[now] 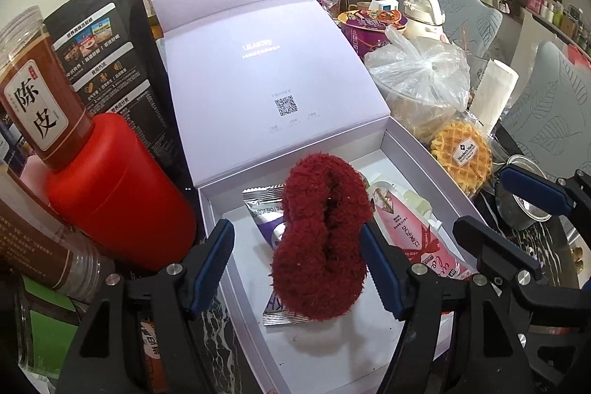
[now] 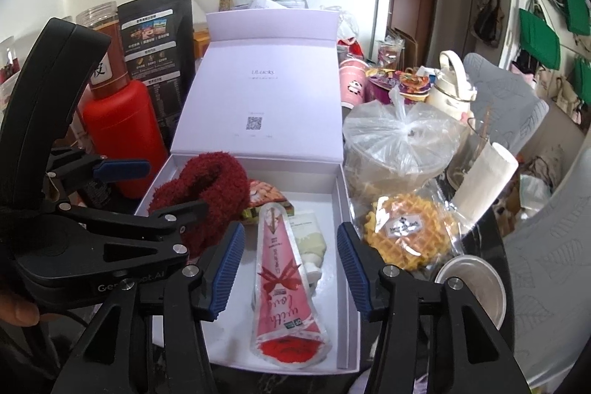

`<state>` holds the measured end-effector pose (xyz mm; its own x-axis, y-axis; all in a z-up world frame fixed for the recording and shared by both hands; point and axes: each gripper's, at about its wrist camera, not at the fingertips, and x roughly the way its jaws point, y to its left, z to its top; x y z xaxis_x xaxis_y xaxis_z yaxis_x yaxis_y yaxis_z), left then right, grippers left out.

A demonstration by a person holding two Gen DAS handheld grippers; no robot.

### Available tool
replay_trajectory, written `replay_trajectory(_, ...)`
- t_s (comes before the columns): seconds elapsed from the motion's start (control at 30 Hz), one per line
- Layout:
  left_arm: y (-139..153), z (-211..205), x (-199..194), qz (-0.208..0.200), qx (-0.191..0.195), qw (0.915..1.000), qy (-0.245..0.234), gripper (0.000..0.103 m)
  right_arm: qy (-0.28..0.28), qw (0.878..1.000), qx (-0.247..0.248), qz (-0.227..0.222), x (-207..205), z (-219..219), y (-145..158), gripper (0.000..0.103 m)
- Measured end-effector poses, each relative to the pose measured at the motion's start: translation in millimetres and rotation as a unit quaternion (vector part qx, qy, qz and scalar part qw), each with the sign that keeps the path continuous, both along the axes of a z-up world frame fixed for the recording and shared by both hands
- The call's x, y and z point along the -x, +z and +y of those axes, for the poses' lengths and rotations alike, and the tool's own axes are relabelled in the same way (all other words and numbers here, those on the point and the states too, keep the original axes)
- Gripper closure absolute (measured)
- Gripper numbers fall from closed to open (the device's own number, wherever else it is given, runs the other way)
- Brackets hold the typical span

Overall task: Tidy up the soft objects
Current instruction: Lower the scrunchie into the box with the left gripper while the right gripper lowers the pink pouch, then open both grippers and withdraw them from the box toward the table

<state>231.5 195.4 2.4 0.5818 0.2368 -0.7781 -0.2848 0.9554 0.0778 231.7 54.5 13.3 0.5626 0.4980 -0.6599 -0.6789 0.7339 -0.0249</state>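
Red fuzzy sock laid in white box, flanked by pink pouch, both grippers parted and empty, red canister crowded alongside, silver packet perhaps pinned beneath.

Just left of the left gripper stands a red plastic cylindrical canister with an amber clear jar bearing a white label on top of it and a black printed foil pouch behind. Right of the right gripper lies a round golden waffle in clear wrap. A knotted clear plastic bag sits beyond the waffle, and a round metal tin nearer.
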Motion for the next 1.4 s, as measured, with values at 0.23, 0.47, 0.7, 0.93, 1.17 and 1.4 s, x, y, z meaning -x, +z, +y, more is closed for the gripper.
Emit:
replay_trajectory(0.23, 17.1, 2.9, 10.2, -0.013, 0.016, 0.9998, 0.000, 0.033, 0.001, 1.000, -0.009, -0.014, 6.1, -3.0, 16.7, 0.042)
replay_trajectory(0.47, 38.1, -1.3, 31.7, -0.036, -0.002, 0.9993, 0.005, 0.022, 0.004, 0.999, -0.025, -0.034, 20.6, -10.2, 37.1, 0.033)
replay_trajectory(0.7, 54.1, -3.9, 53.7, -0.055, -0.011, 0.9983, 0.013, 0.000, 0.001, 0.998, -0.038, -0.045, 36.7, -22.9, 52.3, 0.028)
replay_trajectory(0.93, 69.3, -6.9, 76.2, -0.076, -0.025, 0.9967, 0.016, 0.000, -0.003, 0.997, -0.047, -0.055, 53.4, -34.8, 63.0, 0.023)
replay_trajectory(1.17, 82.3, -15.6, 96.8, -0.095, -0.029, 0.9950, 0.007, 0.000, -0.006, 0.996, -0.055, -0.066, 72.2, -45.6, 72.8, 0.020)
replay_trajectory(1.4, 87.2, -27.3, 115.1, -0.108, -0.015, 0.9940, -0.008, 0.000, -0.010, 0.995, -0.061, -0.072, 90.1, -57.0, 76.8, 0.017)
